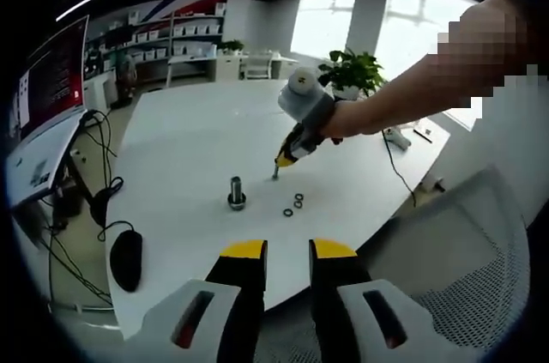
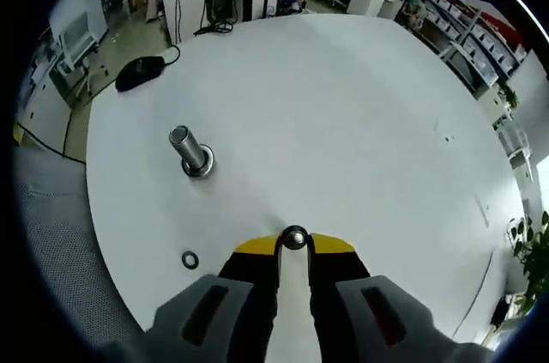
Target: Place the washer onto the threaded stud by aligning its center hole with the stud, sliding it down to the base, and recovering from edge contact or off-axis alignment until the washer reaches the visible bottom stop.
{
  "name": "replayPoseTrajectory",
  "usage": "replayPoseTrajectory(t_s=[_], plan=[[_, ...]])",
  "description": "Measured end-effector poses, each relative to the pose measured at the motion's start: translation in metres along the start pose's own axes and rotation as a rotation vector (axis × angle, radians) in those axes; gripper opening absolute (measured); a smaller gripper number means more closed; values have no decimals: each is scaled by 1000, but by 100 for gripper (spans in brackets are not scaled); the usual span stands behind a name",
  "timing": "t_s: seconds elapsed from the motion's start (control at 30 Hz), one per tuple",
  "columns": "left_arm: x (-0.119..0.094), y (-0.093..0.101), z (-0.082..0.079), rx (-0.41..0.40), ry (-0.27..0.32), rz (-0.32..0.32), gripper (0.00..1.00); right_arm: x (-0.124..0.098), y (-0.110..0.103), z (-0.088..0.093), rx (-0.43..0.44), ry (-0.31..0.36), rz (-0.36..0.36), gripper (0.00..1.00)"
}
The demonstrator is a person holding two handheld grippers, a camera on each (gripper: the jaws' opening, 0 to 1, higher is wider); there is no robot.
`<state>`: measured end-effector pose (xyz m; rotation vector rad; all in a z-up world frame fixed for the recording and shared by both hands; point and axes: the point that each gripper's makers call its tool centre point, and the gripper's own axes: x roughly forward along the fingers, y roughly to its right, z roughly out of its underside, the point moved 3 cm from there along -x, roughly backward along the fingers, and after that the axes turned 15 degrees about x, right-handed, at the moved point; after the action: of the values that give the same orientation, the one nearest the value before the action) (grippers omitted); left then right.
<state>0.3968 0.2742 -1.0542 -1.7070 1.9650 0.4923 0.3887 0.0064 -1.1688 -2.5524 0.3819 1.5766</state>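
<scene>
On the left of the right gripper view I see the threaded stud [image 2: 190, 151] upright on the white desk [image 2: 360, 105], one loose washer [image 2: 190, 259] nearer to me. My right gripper [image 2: 294, 245] pinches a washer [image 2: 294, 238] between its fingers, well apart from the stud. I should bring it over the stud, keep it level, then lower slowly. My left gripper [image 1: 287, 253] has its fingers spread and empty.
</scene>
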Motion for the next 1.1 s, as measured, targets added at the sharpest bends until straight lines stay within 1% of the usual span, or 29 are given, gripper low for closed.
replayPoseTrajectory(t_s=[0.13,0.27,0.33,0.4,0.47,0.5,0.57,0.63,0.67,0.7,0.73,0.8,0.83,0.9,0.93,1.0,1.1], plan=[[0,0,0,0,-1,4,17,1,-4,2,7,-14,-6,14],[0,0,1,-2,-5,6,17,15,-4,7,19,-40,-18,14],[1,0,1,-2,-4,5,17,17,-6,10,26,-56,-22,14],[1,0,1,-4,-3,6,17,27,-7,14,28,-66,-29,14],[1,1,2,-2,-5,9,17,26,-10,17,27,-81,-28,14],[1,1,2,-2,-6,9,17,19,-13,18,27,-88,-28,14],[1,1,2,-3,-8,11,17,19,-15,21,43,-104,-35,15],[1,1,2,-5,-7,11,17,22,-16,20,42,-102,-33,14],[1,1,2,-5,-5,11,17,23,-17,22,36,-119,-37,8],[1,1,1,-6,-4,12,17,25,-18,25,30,-144,-56,5],[1,1,1,-5,-4,13,17,27,-20,27,36,-154,-63,4],[1,2,1,-3,-5,17,17,25,-20,27,20,-140,-61,4],[1,2,1,-2,-5,17,17,24,-20,28,31,-146,-58,5],[1,2,1,-4,-5,17,17,24,-21,27,82,-149,-61,7],[1,2,1,-5,-4,17,17,24,-21,28,86,-148,-60,8],[1,1,2,-5,-2,16,17,26,-21,29,81,-150,-57,9],[1,1,2,-2,-3,16,17,22,-27,36,73,-165,-52,10]])
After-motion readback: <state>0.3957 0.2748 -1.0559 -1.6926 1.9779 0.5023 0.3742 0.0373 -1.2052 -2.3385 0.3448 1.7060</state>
